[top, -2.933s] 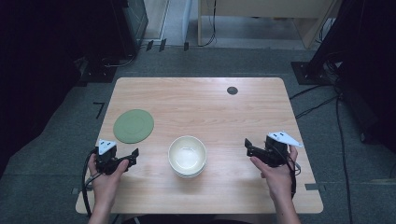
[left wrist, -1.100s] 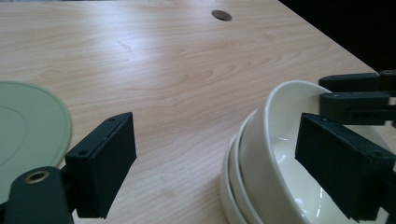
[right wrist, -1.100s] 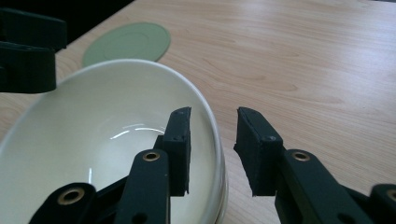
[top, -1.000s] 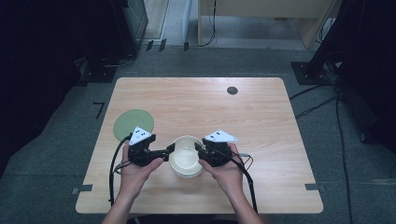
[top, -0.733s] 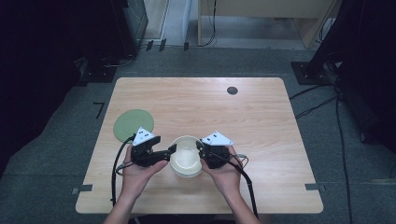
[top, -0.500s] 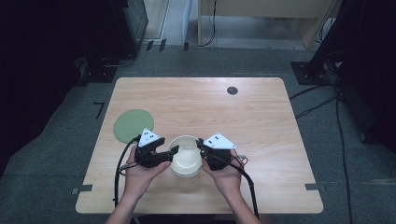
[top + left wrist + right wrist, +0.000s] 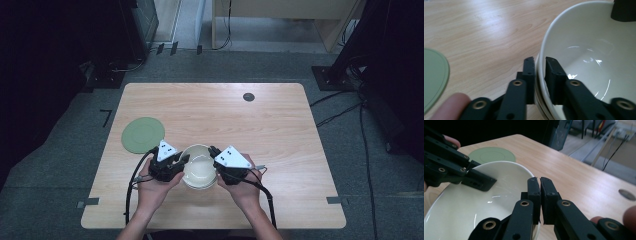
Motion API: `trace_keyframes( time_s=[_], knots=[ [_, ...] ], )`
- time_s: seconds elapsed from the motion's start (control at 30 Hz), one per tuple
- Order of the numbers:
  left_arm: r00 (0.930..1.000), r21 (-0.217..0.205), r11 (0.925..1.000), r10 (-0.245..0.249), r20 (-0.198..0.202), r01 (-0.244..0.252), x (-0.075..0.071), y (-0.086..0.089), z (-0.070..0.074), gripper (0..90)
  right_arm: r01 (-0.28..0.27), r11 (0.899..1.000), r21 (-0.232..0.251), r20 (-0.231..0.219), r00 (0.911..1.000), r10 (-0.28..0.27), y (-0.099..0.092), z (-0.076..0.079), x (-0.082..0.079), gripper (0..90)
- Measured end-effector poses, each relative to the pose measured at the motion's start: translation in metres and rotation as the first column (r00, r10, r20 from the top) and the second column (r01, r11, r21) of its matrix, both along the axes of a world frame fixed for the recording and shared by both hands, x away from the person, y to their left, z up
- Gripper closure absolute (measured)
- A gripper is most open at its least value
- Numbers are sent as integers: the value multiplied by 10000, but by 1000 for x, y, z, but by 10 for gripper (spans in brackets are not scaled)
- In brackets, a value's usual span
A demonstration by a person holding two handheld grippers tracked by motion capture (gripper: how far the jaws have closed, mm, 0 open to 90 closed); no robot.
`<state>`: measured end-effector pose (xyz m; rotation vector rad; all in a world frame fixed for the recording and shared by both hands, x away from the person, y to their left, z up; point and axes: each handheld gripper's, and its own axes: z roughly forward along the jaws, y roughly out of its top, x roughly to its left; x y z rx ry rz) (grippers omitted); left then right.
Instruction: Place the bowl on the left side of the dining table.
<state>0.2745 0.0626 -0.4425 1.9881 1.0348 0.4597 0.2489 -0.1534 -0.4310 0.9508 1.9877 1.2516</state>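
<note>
The cream bowl (image 7: 199,172) sits mouth up; the left gripper (image 7: 539,72) pinches its rim, and the right gripper (image 7: 540,195) is closed at the opposite rim.

A light wooden table (image 7: 280,125) stands on grey carpet (image 7: 380,165), with cables (image 7: 340,107) trailing into dark surroundings.

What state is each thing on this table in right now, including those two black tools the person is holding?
Left hand-held gripper: shut on the rim of the top bowl.
Right hand-held gripper: shut on the opposite rim.
Cream ceramic bowl: upright, empty, tilted, nested in a stack.
Round green mat: lying flat, bare.
Light wooden table: bearing everything.
</note>
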Motion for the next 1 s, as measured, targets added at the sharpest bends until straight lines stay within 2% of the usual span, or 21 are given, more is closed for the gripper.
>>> trace_keyframes(
  time_s=[0.03,0.1,0.17,0.23,0.27,0.33,0.4,0.47,0.53,0.6,0.67,0.7,0.77,0.83,0.9,0.93,0.97,1.0],
  knots=[
    [9998,61,9999,87,173,-88,-1,-1,0,831,3,9998,212,-308,9995,3,-1,2,0,868],
    [9979,213,9997,90,648,-104,-5,-3,1,833,59,9998,196,-482,9988,-50,-1,3,-1,848],
    [9967,-76,10000,63,808,-57,-6,-2,4,843,134,9999,47,-1054,9943,-129,0,2,1,783],
    [9950,15,10000,42,995,-43,-7,-3,4,844,481,9986,-199,-1523,9870,-506,2,-1,4,755],
    [9935,58,10000,31,1140,-38,-8,-4,4,844,694,9973,-250,-1653,9836,-726,3,-3,5,760],
    [9915,72,10000,6,1298,-16,-10,-4,5,844,752,9967,-297,-1861,9793,-795,5,-6,8,766],
    [9837,259,9996,5,1800,-53,-13,-5,6,845,693,9967,-424,-1952,9778,-763,9,-8,9,777],
    [9810,336,9994,-21,1938,-45,-14,-5,7,845,876,9944,-587,-1751,9798,-967,13,-10,10,845],
    [9823,216,9998,-19,1874,-22,-14,-3,7,846,858,9959,-299,-1674,9818,-896,11,-9,11,854],
    [9823,117,9999,-22,1871,0,-14,-3,7,847,856,9953,-449,-1254,9880,-906,12,-9,8,855],
    [9862,-211,9998,2,1658,34,-13,-1,10,839,828,9949,-584,-763,9933,-871,12,-7,5,855],
    [9897,-372,9993,13,1429,40,-12,-1,11,827,833,9950,-542,-687,9938,-869,11,-6,4,854],
    [9954,-533,9984,-138,949,189,-9,-1,12,736,961,9946,-395,-376,9945,-976,10,-4,1,855],
    [9968,-457,9990,5,797,32,-9,-2,11,699,1202,9927,-126,-78,9927,-1204,9,0,-2,854],
    [9977,-601,9982,5,676,36,-8,-2,11,709,1326,9912,49,270,9908,-1327,10,4,-7,854],
    [9978,-851,9963,-37,661,93,-9,0,12,737,1369,9905,116,617,9886,-1374,12,7,-12,853],
    [9978,-851,9963,-37,661,93,-9,0,12,762,1369,9905,116,617,9886,-1374,12,7,-12,853],
    [9971,-937,9956,75,759,-3,-9,1,13,762,1405,9900,86,847,9864,-1407,14,8,-15,851]
  ],
)
